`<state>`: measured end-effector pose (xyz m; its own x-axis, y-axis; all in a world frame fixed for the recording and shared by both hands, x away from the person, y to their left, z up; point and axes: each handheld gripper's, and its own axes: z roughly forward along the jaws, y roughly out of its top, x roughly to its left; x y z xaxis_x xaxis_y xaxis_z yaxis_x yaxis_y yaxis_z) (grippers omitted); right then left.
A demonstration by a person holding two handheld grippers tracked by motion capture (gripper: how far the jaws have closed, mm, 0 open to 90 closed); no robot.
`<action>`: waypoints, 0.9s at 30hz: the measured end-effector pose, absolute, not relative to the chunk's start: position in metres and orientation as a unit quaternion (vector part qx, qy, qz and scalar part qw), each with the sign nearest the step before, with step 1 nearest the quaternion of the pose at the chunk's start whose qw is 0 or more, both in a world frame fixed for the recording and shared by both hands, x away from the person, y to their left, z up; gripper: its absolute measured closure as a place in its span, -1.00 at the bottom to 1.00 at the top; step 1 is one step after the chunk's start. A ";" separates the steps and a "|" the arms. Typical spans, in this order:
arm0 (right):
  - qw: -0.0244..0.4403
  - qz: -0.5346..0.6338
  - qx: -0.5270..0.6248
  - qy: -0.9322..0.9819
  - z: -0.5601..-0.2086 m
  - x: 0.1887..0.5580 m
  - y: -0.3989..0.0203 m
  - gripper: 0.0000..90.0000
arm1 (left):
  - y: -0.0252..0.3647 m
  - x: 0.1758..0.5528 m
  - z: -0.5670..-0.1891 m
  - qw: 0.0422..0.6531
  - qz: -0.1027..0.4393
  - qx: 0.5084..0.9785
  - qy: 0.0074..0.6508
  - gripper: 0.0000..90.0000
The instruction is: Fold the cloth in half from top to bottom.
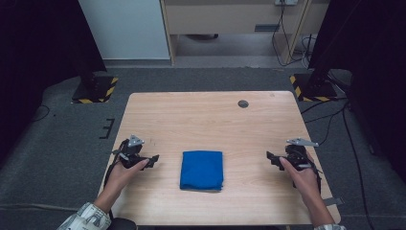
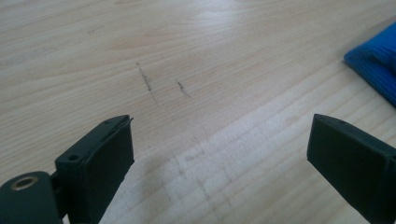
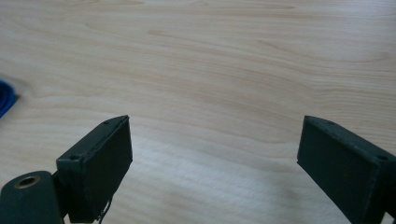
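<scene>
A folded blue cloth (image 1: 201, 170) lies flat on the wooden table (image 1: 206, 115), near its front edge and midway between my hands. My left gripper (image 1: 154, 160) rests low over the table to the cloth's left, jaws wide apart and pointing toward it, nothing between them. In the left gripper view its jaws open over bare scratched wood (image 2: 159, 88), with a corner of the cloth (image 2: 376, 63) at the right edge. My right gripper (image 1: 271, 157) sits to the cloth's right, open and empty. In the right gripper view a sliver of the cloth (image 3: 4, 100) shows at the left edge.
A small round dark grommet (image 1: 243, 103) sits in the tabletop at the back right. Black stands with yellow-striped bases (image 1: 95, 88) flank the table's far corners on the grey floor. Cables (image 1: 330, 120) trail along the right side.
</scene>
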<state>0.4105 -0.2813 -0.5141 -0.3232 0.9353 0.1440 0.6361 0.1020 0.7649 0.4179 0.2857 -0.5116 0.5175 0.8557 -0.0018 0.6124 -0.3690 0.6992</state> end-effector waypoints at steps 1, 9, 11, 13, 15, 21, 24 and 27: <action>0.198 0.386 0.551 0.713 -0.514 0.413 -0.284 -0.77 | 0.285 0.421 -0.511 0.327 0.187 0.807 0.455 -0.86; 0.210 0.367 0.574 0.701 -0.519 0.438 -0.298 -0.76 | 0.285 0.441 -0.511 0.329 0.203 0.792 0.473 -0.86; 0.211 0.360 0.580 0.700 -0.522 0.443 -0.300 -0.75 | 0.286 0.445 -0.514 0.327 0.203 0.791 0.475 -0.86; 0.216 0.350 0.583 0.701 -0.526 0.448 -0.301 -0.67 | 0.286 0.448 -0.518 0.322 0.201 0.791 0.480 -0.86; 0.223 0.343 0.584 0.701 -0.529 0.451 -0.301 -0.65 | 0.286 0.450 -0.522 0.314 0.196 0.794 0.483 -0.86; 0.234 0.331 0.587 0.701 -0.538 0.457 -0.296 -0.71 | 0.284 0.452 -0.527 0.302 0.196 0.799 0.481 -0.86; 0.237 0.323 0.586 0.705 -0.539 0.460 -0.290 -0.79 | 0.282 0.454 -0.531 0.296 0.194 0.802 0.482 -0.87; 0.244 0.305 0.569 0.724 -0.540 0.462 -0.282 -0.86 | 0.282 0.454 -0.532 0.301 0.192 0.799 0.484 -0.90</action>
<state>0.4624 -0.2815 -0.5397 -0.2330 0.9725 -0.0056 0.6752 0.1659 0.7188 0.4541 0.2819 -0.5322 0.4570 0.8894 0.0147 0.6579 -0.3491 0.6674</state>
